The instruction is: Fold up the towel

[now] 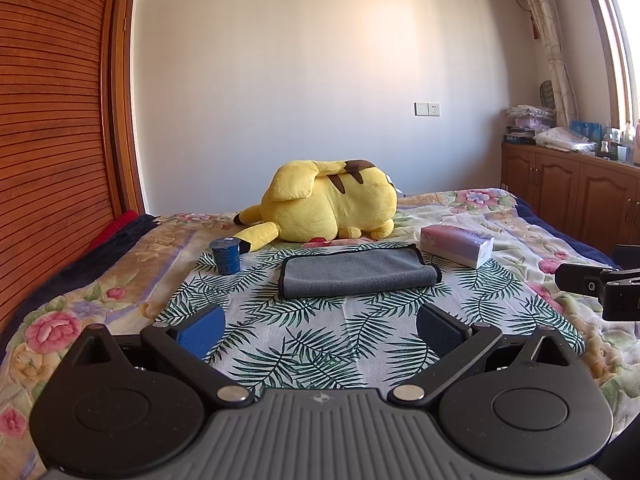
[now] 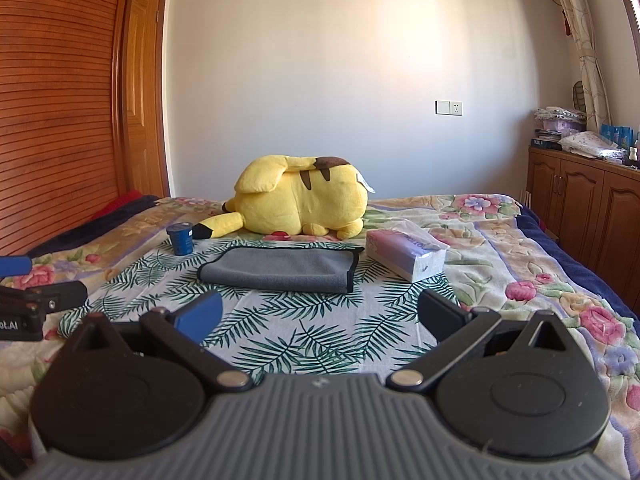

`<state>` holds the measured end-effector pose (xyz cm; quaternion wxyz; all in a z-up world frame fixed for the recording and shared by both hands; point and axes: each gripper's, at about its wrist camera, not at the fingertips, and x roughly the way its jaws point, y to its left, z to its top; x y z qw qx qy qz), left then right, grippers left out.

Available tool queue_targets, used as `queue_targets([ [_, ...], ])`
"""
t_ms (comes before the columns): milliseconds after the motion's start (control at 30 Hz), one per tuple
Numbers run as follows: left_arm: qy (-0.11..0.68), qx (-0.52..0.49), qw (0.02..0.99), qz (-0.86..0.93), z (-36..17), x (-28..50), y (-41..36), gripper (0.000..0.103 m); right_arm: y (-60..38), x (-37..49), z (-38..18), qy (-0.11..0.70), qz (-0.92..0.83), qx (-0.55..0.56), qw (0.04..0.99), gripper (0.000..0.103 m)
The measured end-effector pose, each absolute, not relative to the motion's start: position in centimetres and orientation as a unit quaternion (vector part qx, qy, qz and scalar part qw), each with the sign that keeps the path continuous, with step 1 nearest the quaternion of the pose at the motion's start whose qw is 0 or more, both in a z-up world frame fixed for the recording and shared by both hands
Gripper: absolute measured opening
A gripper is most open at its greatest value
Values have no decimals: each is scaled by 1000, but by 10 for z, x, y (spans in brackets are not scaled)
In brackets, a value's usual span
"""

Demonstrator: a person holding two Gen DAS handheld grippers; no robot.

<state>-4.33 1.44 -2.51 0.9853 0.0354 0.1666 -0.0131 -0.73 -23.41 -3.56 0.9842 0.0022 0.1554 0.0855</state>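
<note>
Two grippers wide open and empty above the bed (image 1: 60,304).

On the leaf-print cloth (image 1: 320,332) lies the grey towel (image 1: 356,276), folded, well ahead of left gripper (image 1: 320,330) and right gripper (image 2: 320,316); tissue pack (image 1: 456,246) right, blue cup (image 1: 225,256) left.

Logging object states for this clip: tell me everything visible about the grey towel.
The grey towel is a soft, plush-looking cloth with a dark bound edge. It lies flat on the leaf-print cloth, apparently already folded at least once, its fold rounded along the near side. It sits between the blue cup and the tissue pack, touching neither, in front of the yellow plush toy. Neither gripper touches it.
</note>
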Motion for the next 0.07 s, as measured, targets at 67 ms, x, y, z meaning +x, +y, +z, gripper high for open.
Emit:
queue_targets([
  [67,167,36,985,-13,-25,-43,15,87,-234,-7,-36,155,86,2,984,103],
])
